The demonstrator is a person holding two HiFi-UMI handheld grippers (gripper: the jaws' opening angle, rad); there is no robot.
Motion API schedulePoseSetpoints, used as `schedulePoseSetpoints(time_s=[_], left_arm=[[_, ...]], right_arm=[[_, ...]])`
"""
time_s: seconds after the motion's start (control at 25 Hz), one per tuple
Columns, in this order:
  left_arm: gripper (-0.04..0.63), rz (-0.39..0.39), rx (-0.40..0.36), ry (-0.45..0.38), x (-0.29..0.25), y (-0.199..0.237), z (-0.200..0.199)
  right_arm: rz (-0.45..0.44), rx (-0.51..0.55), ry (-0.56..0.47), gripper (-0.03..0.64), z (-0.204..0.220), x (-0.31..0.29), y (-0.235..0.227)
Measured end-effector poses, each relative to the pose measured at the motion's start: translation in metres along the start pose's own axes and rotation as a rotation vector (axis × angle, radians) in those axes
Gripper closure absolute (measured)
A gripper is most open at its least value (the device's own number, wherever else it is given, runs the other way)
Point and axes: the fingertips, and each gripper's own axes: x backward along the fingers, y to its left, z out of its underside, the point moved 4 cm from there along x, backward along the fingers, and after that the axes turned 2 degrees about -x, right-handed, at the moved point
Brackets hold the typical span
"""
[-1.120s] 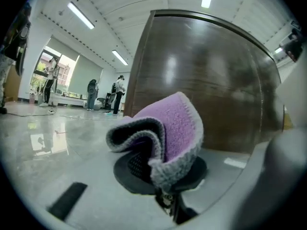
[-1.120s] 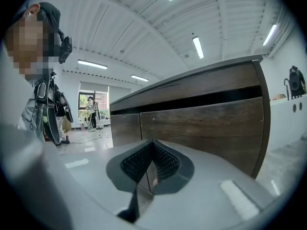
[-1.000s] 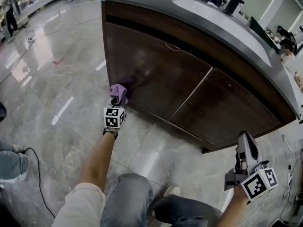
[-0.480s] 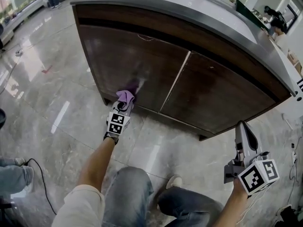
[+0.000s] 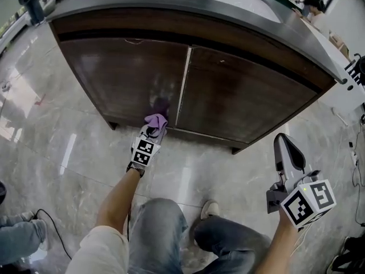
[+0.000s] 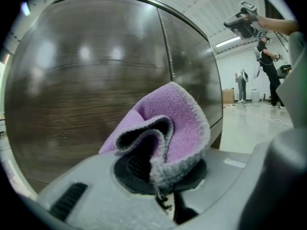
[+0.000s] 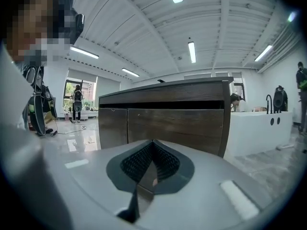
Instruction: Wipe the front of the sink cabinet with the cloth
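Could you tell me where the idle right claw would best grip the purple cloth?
Probably the puffed fold of the cloth standing free above the left claw, which pinches its lower edge. Come in from the right, along the cabinet front, since the left claw's body blocks the near side.

Your left arm [image 5: 117,198], bare below a rolled pale sleeve [image 5: 97,253], stretches straight forward and down. It aims the grey two-jaw left gripper [image 5: 153,133], with its black-and-white marker cube [image 5: 142,150], ahead of you, its jaws clamped on a folded purple fleecy cloth [image 5: 157,120]. Your right forearm [image 5: 280,247] is raised at your side, holding the grey right gripper [image 5: 283,147] upright and well apart from the left, its ribbed black pads [image 7: 136,163] pressed together with nothing between them.
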Motion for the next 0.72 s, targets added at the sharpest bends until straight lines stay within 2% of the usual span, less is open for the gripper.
schedulePoseSetpoints(time_s=[0.36,0.72], left_arm=[[0.546,0.223,-0.028,-0.027,-0.042,-0.076,-0.034],[0.546,0.341,-0.073,-0.026,-0.077,-0.138,-0.047]], right_arm=[[0.077,-0.03,-0.015,0.609,0.003,0.028,-0.015],[0.154,-0.05,-0.004,0.609,0.014,0.06,-0.034]])
